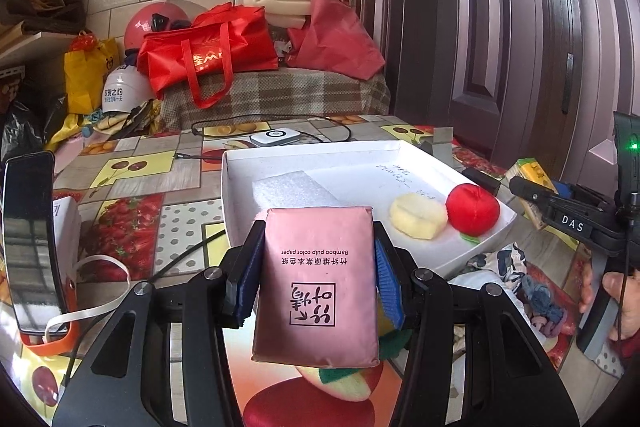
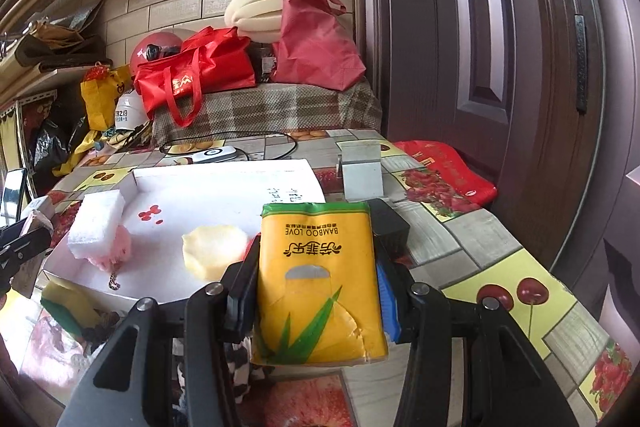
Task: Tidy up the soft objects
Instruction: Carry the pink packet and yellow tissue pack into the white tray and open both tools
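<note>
Here the left wrist view alone shows a red plush apple (image 1: 472,209) lying in the near right corner of the white tray (image 1: 320,153), touching a pale yellow plush slice (image 1: 418,215). It also shows the right claw (image 1: 520,187) from outside, at the frame's right edge, with the yellow tissue pack (image 1: 530,171) in it and a person's hand (image 1: 624,301) around its grip.

The right wrist view alone shows a white foam block (image 2: 96,225) resting on a pink fluffy item (image 2: 116,253) at the tray's left side, and a red bag (image 2: 448,167) by the door.

The left claw (image 1: 316,279) pinches a pink tissue pack (image 1: 316,287) between its blue pads (image 1: 388,283), held above the fruit-print worktop (image 1: 132,179) just short of the tray. The right claw pinches the yellow tissue pack upright, over the worktop beside the tray's right edge.
</note>
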A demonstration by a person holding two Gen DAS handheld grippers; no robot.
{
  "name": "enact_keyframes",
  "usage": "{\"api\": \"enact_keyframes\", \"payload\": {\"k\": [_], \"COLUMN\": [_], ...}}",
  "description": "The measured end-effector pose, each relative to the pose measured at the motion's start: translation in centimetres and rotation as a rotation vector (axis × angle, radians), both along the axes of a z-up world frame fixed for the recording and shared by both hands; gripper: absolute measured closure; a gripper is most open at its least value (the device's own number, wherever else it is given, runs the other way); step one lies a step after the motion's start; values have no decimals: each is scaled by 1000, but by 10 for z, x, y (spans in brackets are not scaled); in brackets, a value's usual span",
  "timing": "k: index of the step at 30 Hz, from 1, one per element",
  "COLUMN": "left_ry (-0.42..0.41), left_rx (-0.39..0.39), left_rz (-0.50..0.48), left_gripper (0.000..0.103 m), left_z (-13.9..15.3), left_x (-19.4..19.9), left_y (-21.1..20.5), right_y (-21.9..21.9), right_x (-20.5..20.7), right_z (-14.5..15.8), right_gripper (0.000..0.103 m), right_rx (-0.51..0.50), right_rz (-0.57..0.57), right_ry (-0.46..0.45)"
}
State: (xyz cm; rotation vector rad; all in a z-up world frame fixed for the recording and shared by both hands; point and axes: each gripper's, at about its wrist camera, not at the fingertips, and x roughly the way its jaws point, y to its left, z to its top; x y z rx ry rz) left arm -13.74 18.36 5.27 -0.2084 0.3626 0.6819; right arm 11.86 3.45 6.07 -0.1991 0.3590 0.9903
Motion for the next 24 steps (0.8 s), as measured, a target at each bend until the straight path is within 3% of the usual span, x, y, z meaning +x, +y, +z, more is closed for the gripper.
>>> {"api": "enact_keyframes", "payload": {"k": [9,17,21,24], "left_ry": [26,42,15,-11], "left_rx": [-89,-144,-235,-261], "left_rz": [-33,-51,-22,21], "left_gripper": [53,53,53,53], "left_z": [-5,-8,-14,-15], "left_x": [25,50,50,43], "left_y": [24,45,64,70], "right_y": [36,77,90,85], "right_x": [3,-19,-12,-2], "right_z": [-3,-15,-22,-18], "right_gripper": [54,54,54,54], "right_rx": [-27,-178,-239,-192], "right_rz": [98,293,292,225], "right_ry": [55,56,100,121]}}
